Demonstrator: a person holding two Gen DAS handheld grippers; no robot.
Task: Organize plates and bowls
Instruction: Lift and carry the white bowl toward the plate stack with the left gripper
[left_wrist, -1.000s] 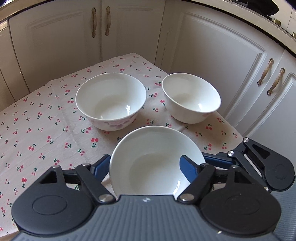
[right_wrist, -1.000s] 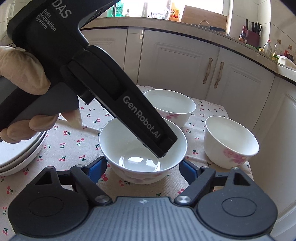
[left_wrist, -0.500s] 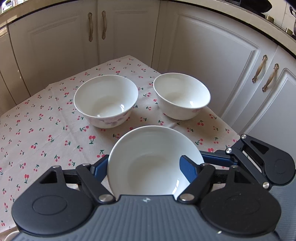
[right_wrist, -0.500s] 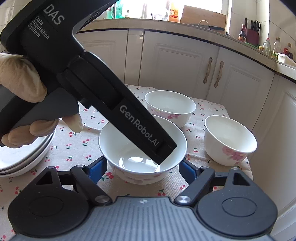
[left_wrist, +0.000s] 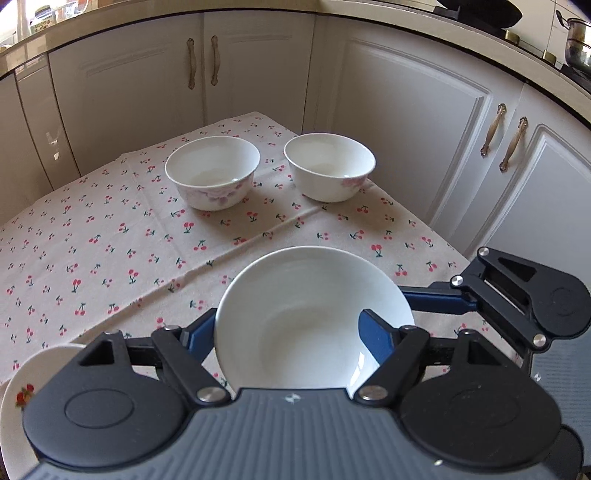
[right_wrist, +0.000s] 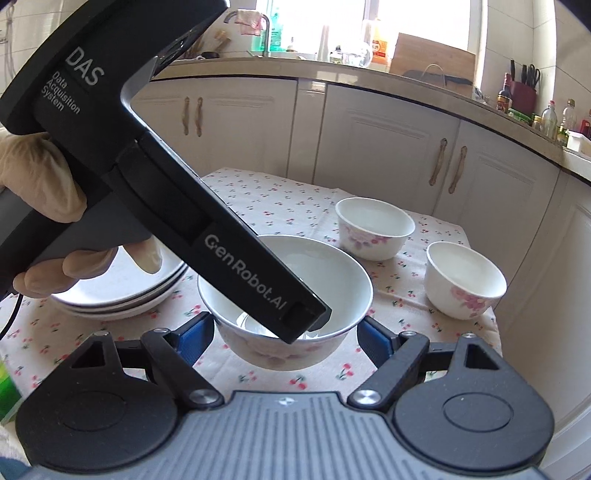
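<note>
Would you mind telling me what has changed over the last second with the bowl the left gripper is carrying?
The left gripper has lifted its bowl up and back, away from the two bowls on the cloth, and a plate stack has come into view. The grip on the bowl, the open right gripper and the resting bowls are unchanged.

Both grippers look alike: a ribbed grey body at six o'clock, two round black discs at four and eight, black link arms pinned with silver screws, blue fingers. The left gripper (left_wrist: 288, 332) also shows its black housing (right_wrist: 155, 192), printed "DAS Data Acquisition System" and "GenRobot.AI" in pale letters. The left hand (right_wrist: 48, 214) wears a tan glove. The right gripper (right_wrist: 286, 334) matches.
</note>
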